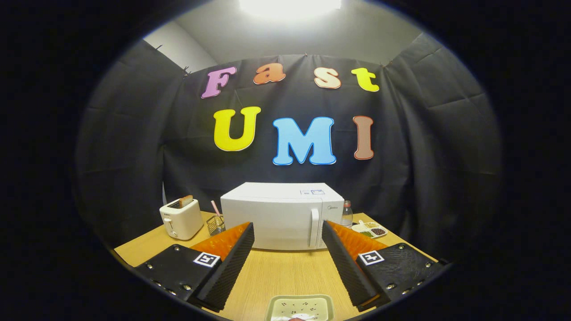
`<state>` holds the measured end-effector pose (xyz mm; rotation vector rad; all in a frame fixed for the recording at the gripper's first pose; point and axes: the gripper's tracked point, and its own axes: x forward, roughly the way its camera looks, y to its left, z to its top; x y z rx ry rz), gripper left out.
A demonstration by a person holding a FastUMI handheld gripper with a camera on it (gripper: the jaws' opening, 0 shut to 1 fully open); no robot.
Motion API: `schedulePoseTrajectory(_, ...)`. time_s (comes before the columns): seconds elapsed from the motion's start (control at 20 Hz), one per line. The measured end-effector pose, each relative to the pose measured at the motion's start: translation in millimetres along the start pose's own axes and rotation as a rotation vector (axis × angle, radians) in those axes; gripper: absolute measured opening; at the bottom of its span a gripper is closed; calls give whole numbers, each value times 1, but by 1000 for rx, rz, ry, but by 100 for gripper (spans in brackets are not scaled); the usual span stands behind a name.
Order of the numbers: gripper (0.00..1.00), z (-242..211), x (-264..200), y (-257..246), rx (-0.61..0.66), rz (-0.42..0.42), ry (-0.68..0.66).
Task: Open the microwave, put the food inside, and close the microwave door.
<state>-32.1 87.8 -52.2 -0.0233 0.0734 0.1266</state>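
Microwave (282, 215) (door closed) sits beyond our gripper (287, 240), whose fingers are spread wide, holding nothing; we risk missing the slim handle (314, 227) and nudging the food tray (301, 307) below.

A: What does the claw (287, 232) hardware look like?

B: Two wedge-shaped fingers, each a long slab tapering toward the tip. Inner faces are ribbed, fine sawtooth ridges running the full length.

A: Mounts?

B: Each finger sits on a flat black plate (176, 267) with rounded corners. Small silver screws along the plate edges, several per side.

A: Markings?

B: One square fiducial tag (206, 259) per plate, black pattern on white, set near the finger's base. Left and right patterns differ.

A: Finger gap?

B: Spread wide apart, nothing between them.
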Motion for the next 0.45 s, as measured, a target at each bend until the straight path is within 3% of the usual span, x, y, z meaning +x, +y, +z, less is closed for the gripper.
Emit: schedulePoseTrajectory(0.45, 97, 14, -23, -1, -7, -7, -43)
